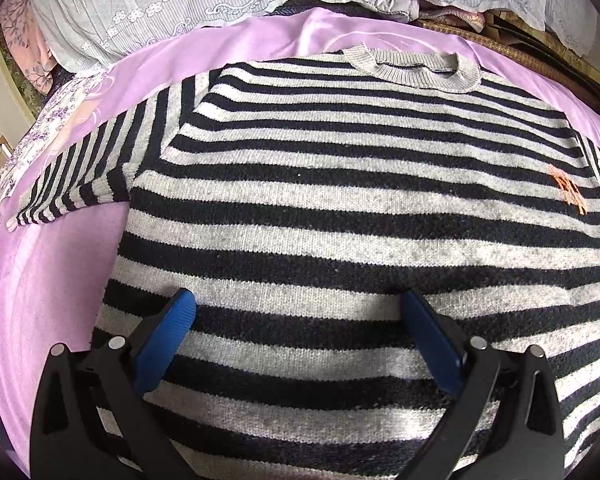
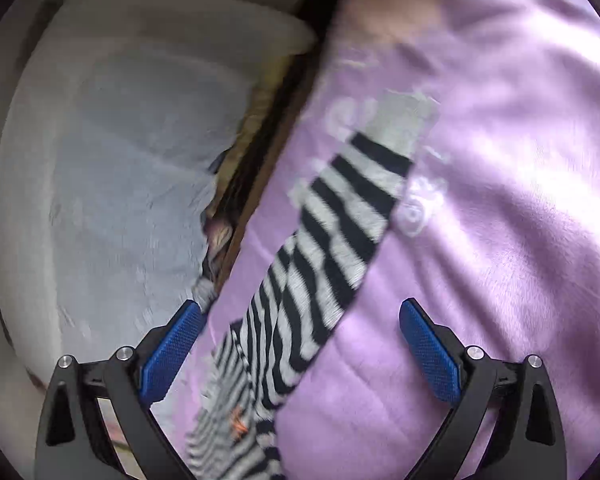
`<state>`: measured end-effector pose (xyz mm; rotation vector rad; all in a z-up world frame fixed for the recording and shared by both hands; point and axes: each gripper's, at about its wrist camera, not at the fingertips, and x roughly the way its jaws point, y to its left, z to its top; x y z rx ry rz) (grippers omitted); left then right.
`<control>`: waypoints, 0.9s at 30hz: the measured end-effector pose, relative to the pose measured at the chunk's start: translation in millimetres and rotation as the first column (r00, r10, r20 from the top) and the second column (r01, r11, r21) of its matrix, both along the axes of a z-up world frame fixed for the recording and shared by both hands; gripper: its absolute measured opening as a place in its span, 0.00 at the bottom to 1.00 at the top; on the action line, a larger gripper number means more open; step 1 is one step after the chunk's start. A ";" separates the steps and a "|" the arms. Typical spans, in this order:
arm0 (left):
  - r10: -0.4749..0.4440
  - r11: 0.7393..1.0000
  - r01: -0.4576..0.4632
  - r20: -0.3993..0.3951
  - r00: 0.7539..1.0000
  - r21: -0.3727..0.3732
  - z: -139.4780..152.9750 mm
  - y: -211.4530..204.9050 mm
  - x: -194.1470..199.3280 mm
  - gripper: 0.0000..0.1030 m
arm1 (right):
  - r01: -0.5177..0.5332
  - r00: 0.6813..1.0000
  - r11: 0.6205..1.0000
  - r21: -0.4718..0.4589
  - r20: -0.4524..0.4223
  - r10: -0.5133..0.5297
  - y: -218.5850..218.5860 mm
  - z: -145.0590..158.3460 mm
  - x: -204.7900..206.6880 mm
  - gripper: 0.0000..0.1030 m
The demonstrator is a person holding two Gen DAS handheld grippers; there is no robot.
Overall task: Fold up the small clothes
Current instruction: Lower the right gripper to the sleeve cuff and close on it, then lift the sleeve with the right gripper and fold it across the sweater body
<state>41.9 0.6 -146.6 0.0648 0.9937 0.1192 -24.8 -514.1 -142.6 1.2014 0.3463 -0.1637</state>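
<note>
Sweater [image 1: 340,208]: a black-and-grey striped knit was seen laid flat on a purple sheet [image 1: 60,280], filling most of the left wrist frame.
Long axis: it was shown running from the bottom of that frame to the top, with the collar [image 1: 416,70] pointed toward the upper centre and the hem end lost under the lower edge.
One sleeve [image 1: 88,176]: it was spread toward the left edge of the frame, angled down and outward, its cuff resting on the sheet.
Orange mark [image 1: 568,190]: a small stitched patch was seen at the right side of the chest.
Left gripper [image 1: 300,308]: its blue pads were held wide apart over the lower body of the sweater, nothing pinched between them; contact with the knit could not be judged.
Right gripper [image 2: 302,316]: it was likewise spread, released, with nothing clasped.
Other sleeve [image 2: 340,220]: only the right wrist view showed it, stretched from the lower centre toward the upper right of centre, its plain grey cuff [image 2: 404,124] farthest away, flat on the sheet; the frame was blurred.
Lace cloth [image 1: 180,8]: white patterned fabric was shown along the top, only in the left wrist view.
Pale fabric [image 2: 120,160]: a blurred grey-white mass was seen filling the left half of the right wrist view, beyond the sheet's edge.
</note>
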 end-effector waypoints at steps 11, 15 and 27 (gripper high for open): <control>0.001 1.000 -0.001 0.004 1.000 0.005 -0.3 0.0 0.6 0.96 | 0.141 0.990 0.990 0.023 -0.027 -0.141 -40.8 -21.3 55.4 0.34; 0.002 1.000 -0.002 0.006 1.000 0.012 -0.4 -1.3 1.0 0.96 | 0.138 0.989 0.979 0.147 0.024 -0.143 -53.3 -44.0 51.8 0.10; -0.048 0.997 0.044 -0.069 0.996 -0.058 12.2 19.7 9.6 0.96 | 0.021 0.990 0.988 -0.153 0.140 0.001 -10.7 35.8 51.3 0.08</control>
